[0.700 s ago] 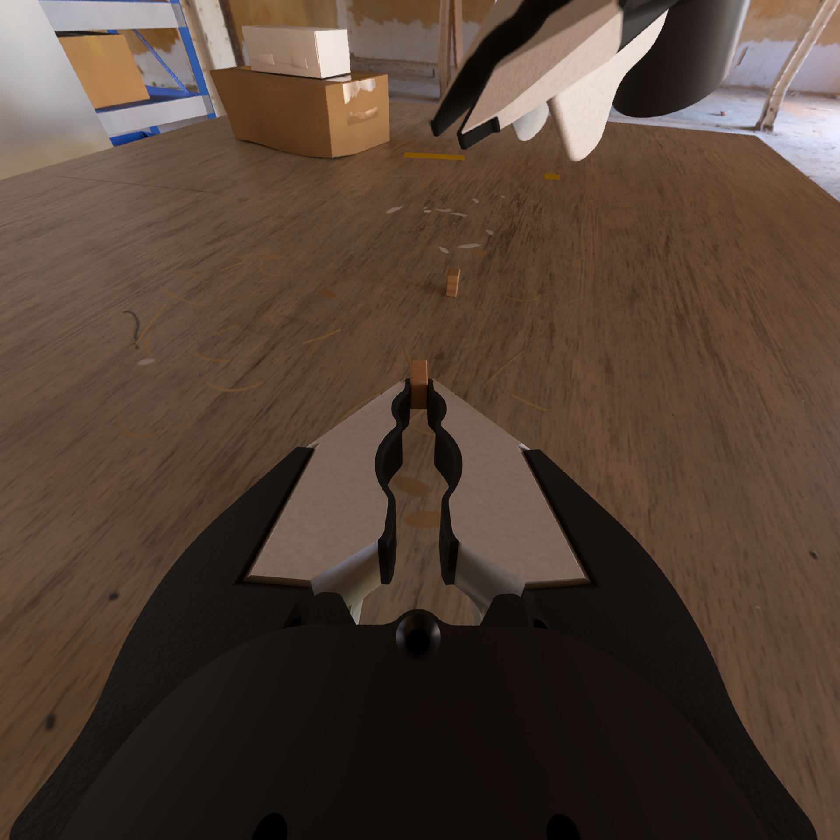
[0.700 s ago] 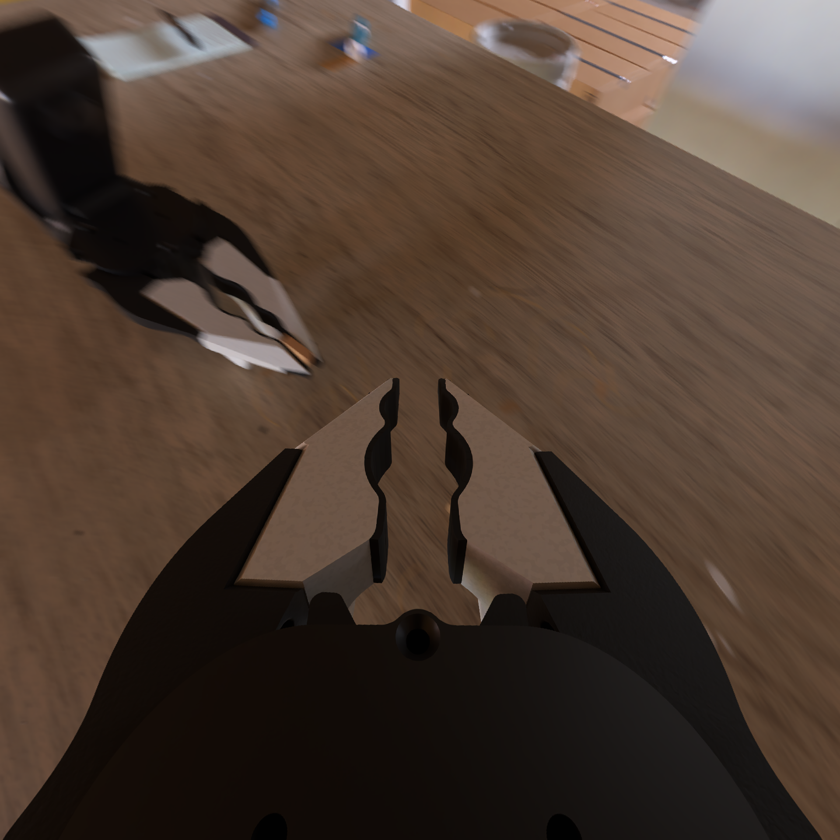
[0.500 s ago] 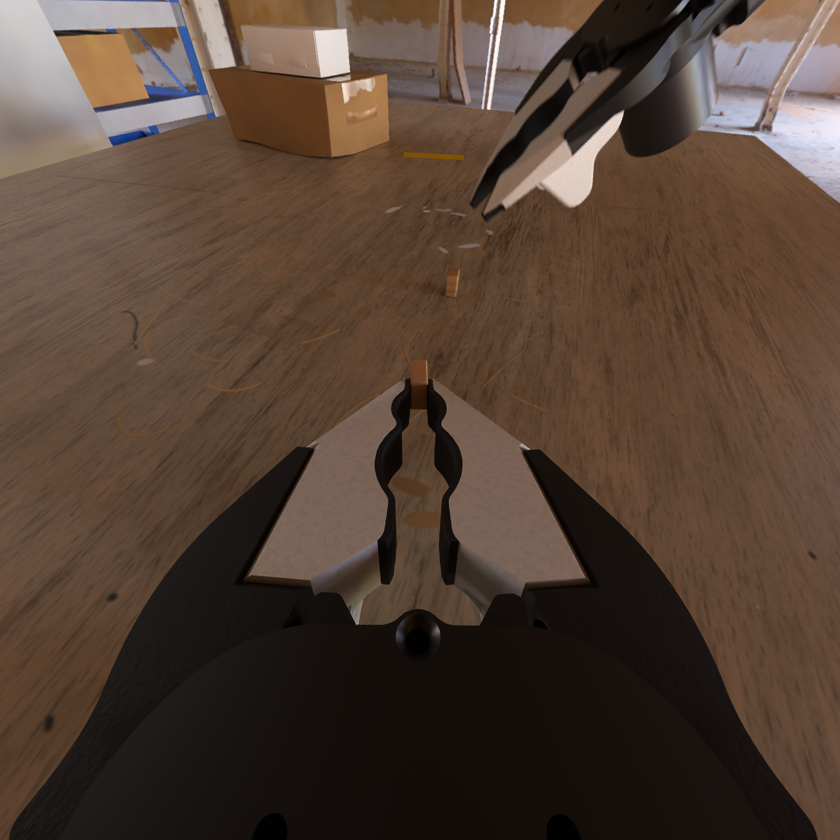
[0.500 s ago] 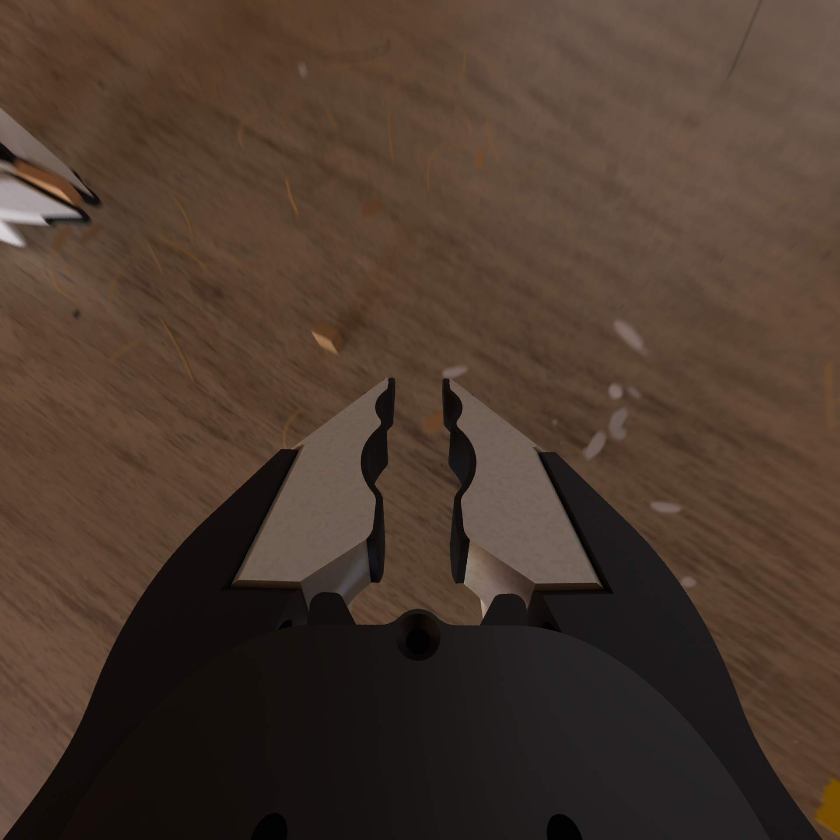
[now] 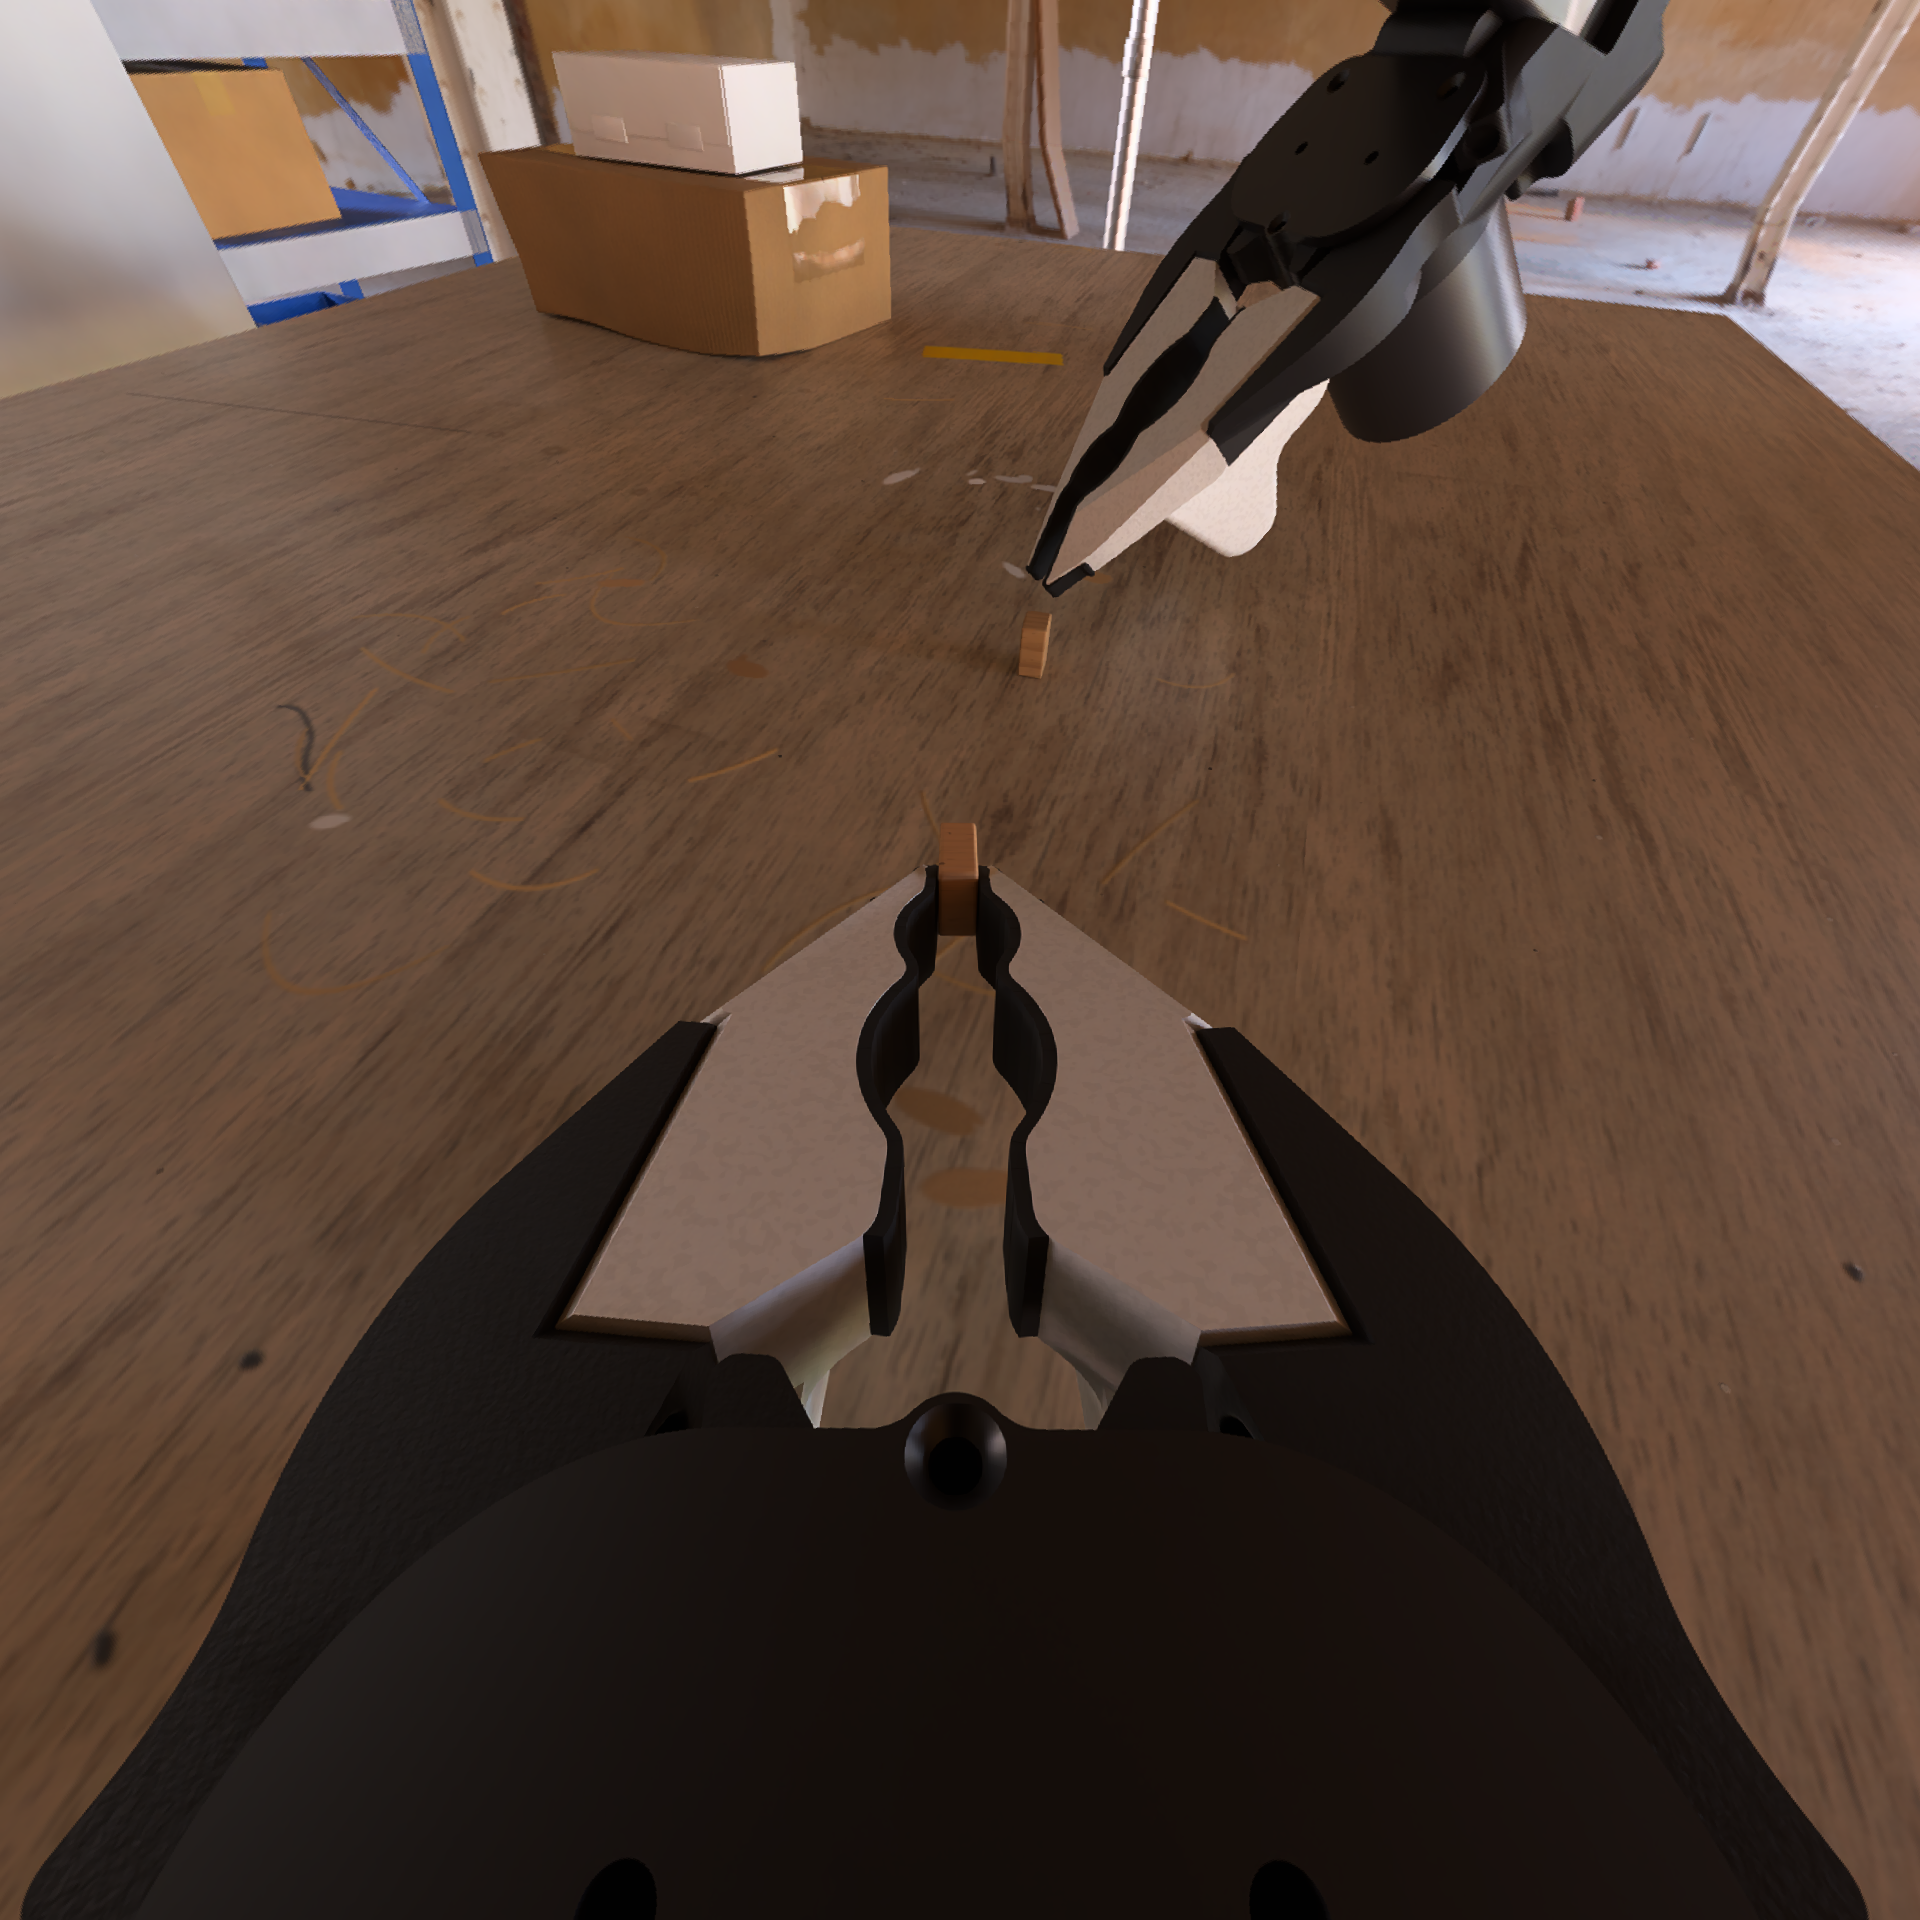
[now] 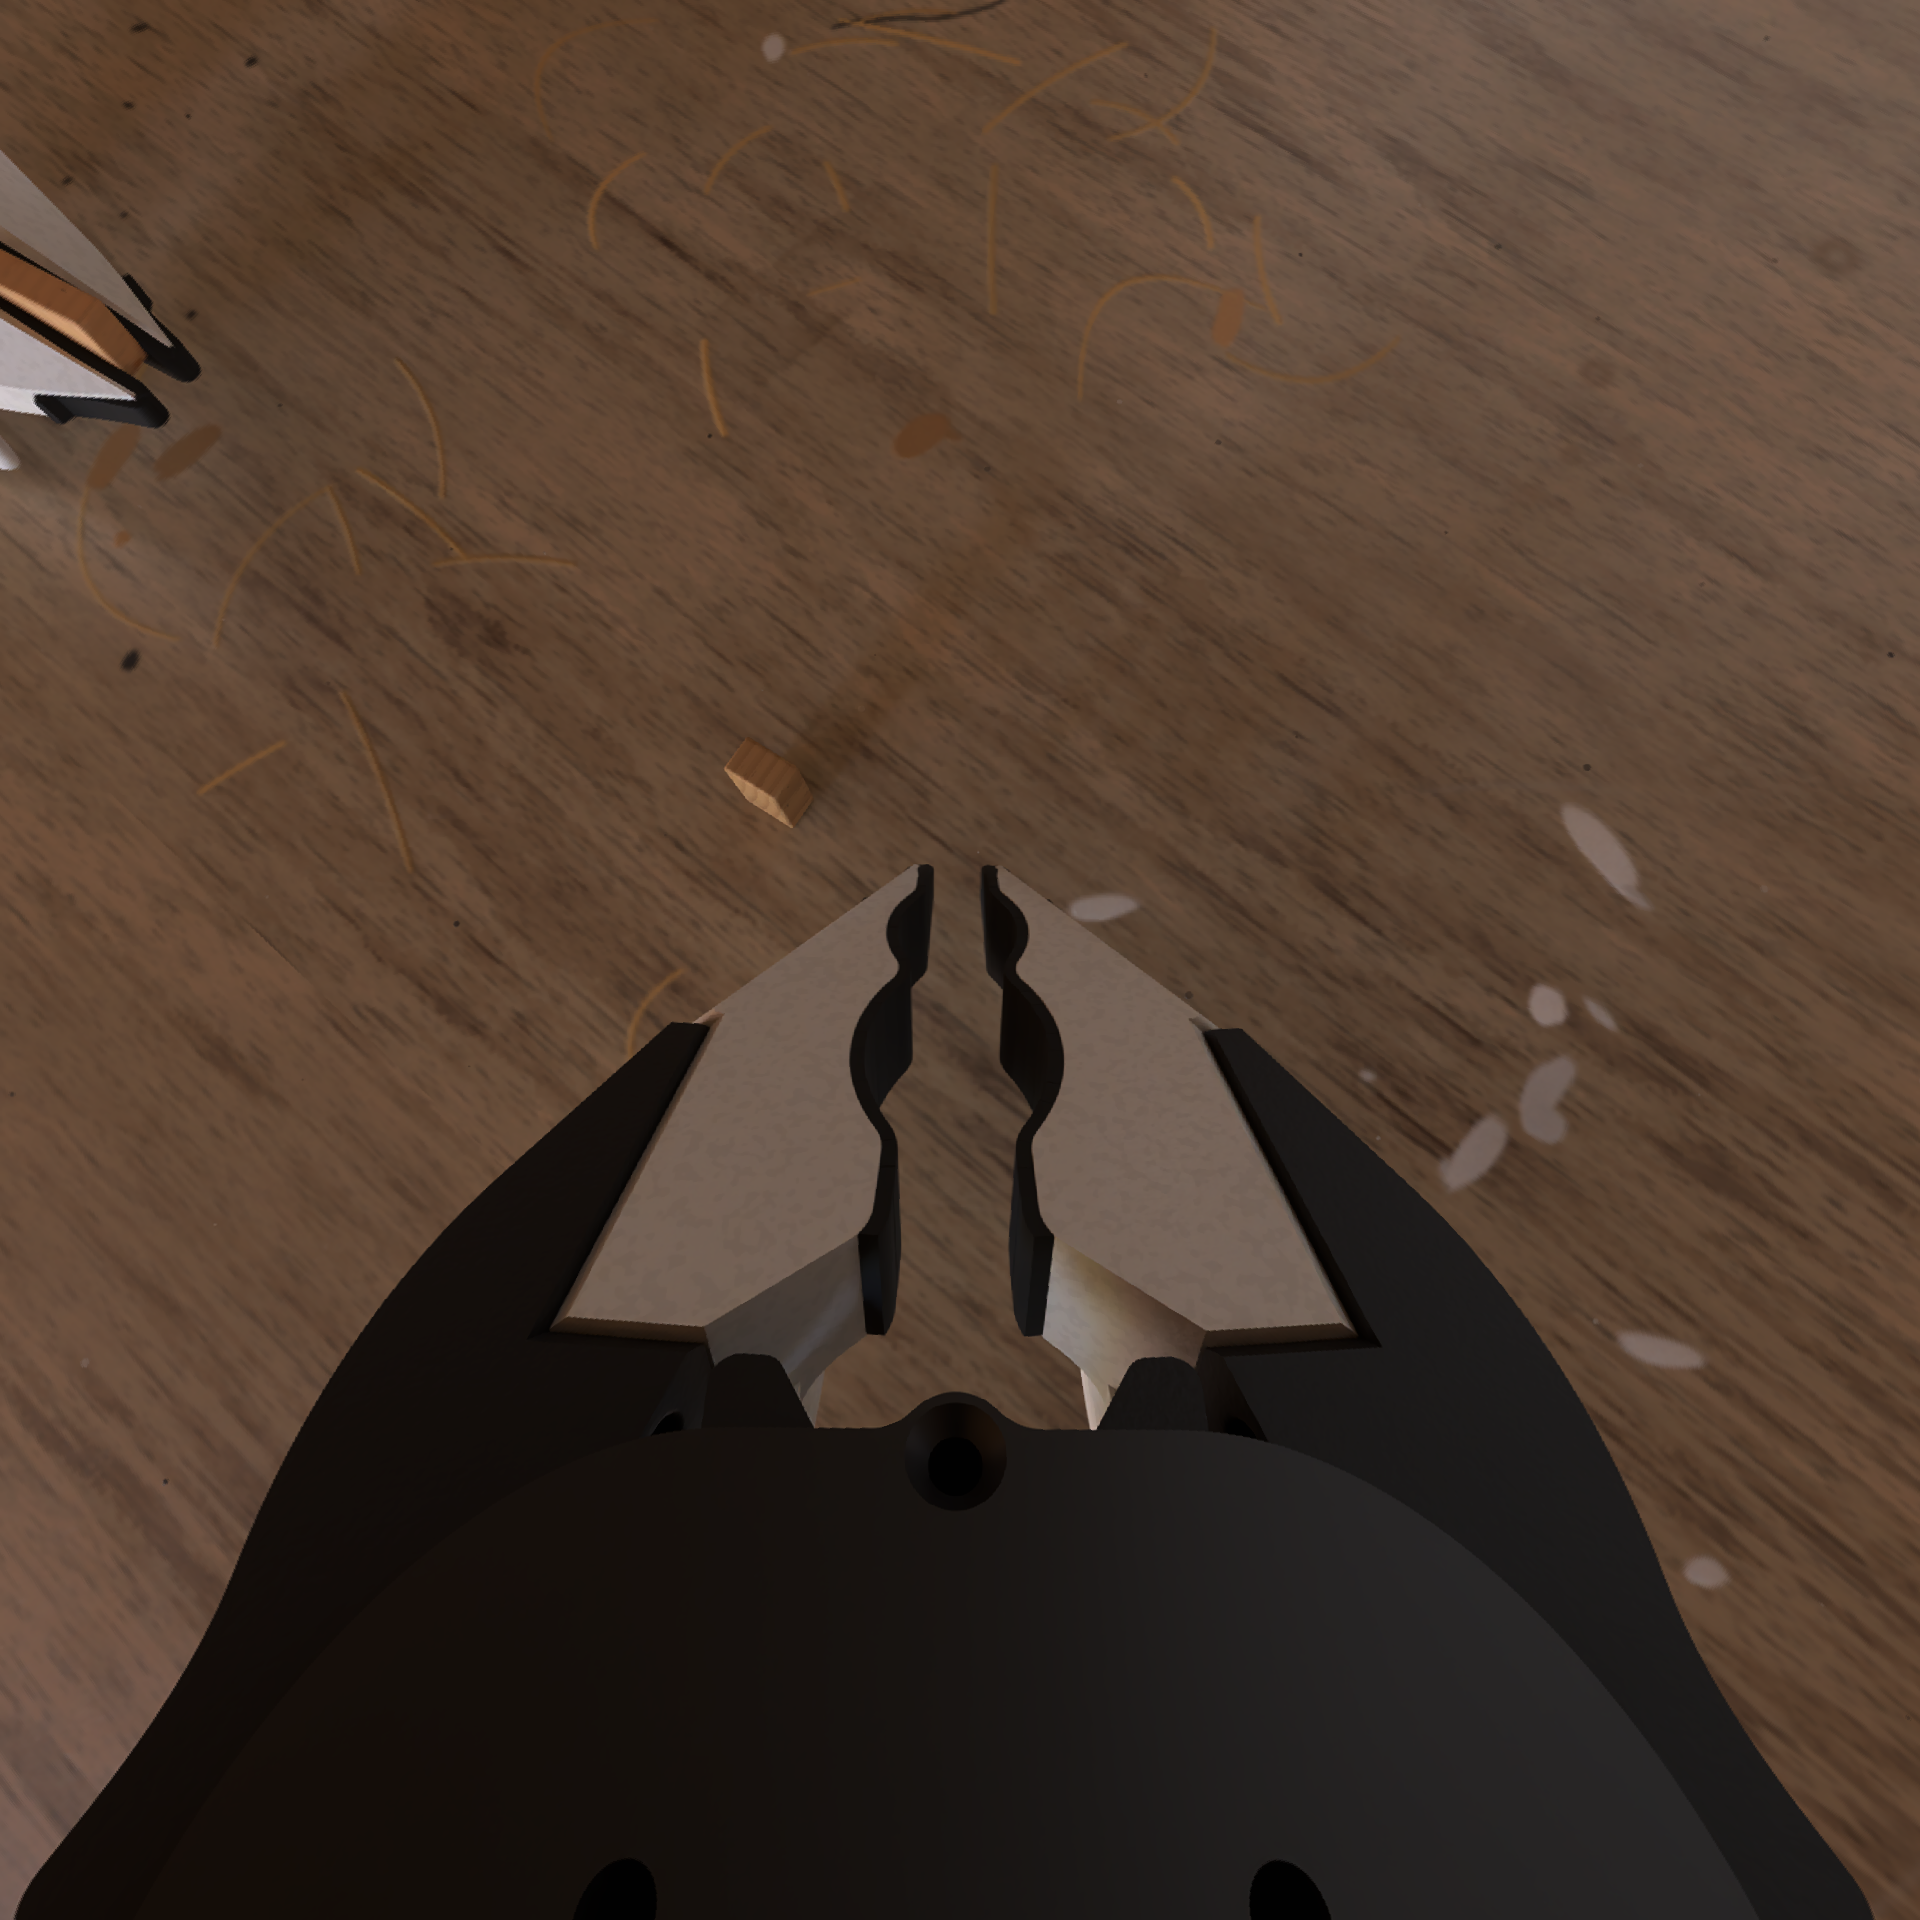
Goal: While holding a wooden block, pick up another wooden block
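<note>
My left gripper (image 5: 957, 883) is shut on a small wooden block (image 5: 957, 871), held upright at its fingertips above the wooden table (image 5: 416, 1039). A second wooden block (image 5: 1035, 644) stands on the table farther ahead. My right gripper (image 5: 1051, 578) points steeply down with its tips just above and behind that block. In the right wrist view the right gripper (image 6: 957, 878) is empty, its jaws a narrow gap apart. The loose block (image 6: 769, 795) lies just ahead and left of its tips. The left gripper (image 6: 145, 364) with its held block (image 6: 73, 317) shows at the far left.
Two stacked cardboard boxes, brown (image 5: 707, 260) and white (image 5: 675, 109), stand at the table's far left by a blue shelf (image 5: 353, 208). A yellow strip (image 5: 992, 355) lies beyond. Thin wood shavings (image 6: 1143, 291) and white flecks (image 6: 1538, 1091) are scattered on the table.
My right gripper has swung down from high above the table to just over the loose block, and its jaws have narrowed. My left gripper and its block have not moved.
</note>
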Action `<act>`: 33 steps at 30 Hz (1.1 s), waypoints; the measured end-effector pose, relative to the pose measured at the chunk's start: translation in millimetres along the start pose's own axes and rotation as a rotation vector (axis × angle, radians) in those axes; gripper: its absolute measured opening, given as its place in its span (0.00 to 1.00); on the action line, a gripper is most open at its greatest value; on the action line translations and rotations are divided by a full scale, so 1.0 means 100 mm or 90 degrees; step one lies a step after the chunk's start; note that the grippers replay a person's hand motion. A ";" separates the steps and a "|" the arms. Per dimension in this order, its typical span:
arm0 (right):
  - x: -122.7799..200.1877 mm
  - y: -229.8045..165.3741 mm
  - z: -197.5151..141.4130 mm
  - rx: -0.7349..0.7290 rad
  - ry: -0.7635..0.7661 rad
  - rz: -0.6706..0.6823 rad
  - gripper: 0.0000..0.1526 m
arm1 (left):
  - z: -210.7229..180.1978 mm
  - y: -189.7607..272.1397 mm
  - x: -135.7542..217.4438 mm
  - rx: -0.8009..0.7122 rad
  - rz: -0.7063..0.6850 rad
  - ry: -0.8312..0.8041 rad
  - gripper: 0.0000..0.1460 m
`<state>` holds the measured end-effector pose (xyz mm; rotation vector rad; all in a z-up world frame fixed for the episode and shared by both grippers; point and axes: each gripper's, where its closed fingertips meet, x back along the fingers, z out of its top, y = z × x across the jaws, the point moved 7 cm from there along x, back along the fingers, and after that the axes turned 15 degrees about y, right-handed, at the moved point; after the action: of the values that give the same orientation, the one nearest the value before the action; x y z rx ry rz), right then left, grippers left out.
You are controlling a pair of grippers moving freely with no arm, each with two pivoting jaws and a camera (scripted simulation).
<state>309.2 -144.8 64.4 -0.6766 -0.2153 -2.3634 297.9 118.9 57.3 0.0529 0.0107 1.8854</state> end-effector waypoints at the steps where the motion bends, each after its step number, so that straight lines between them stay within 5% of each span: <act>1: 0.00 0.00 0.00 -0.002 0.002 0.003 0.04 | 0.00 0.00 0.00 0.000 0.000 0.000 0.04; 11: 0.06 0.02 0.05 0.004 0.022 0.014 0.00 | 0.00 0.00 0.00 -0.001 0.000 0.000 0.04; 13: 0.06 0.03 0.05 0.040 0.017 0.015 0.06 | 0.00 0.00 0.00 -0.002 -0.001 0.000 0.04; 23: -0.08 0.17 0.10 0.020 -0.064 0.130 0.04 | 0.00 0.00 0.00 -0.004 -0.001 -0.002 0.04; 29: -0.06 0.12 0.07 0.001 -0.015 0.099 0.03 | 0.00 -0.01 0.00 0.003 -0.004 0.002 0.04; 33: 0.03 -0.05 0.25 -0.029 0.104 0.118 0.00 | 0.00 0.00 0.00 0.002 -0.001 0.002 0.04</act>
<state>314.8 -134.8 87.4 -0.4990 -0.0264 -2.2357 298.2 119.2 57.8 0.0527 0.0157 1.8845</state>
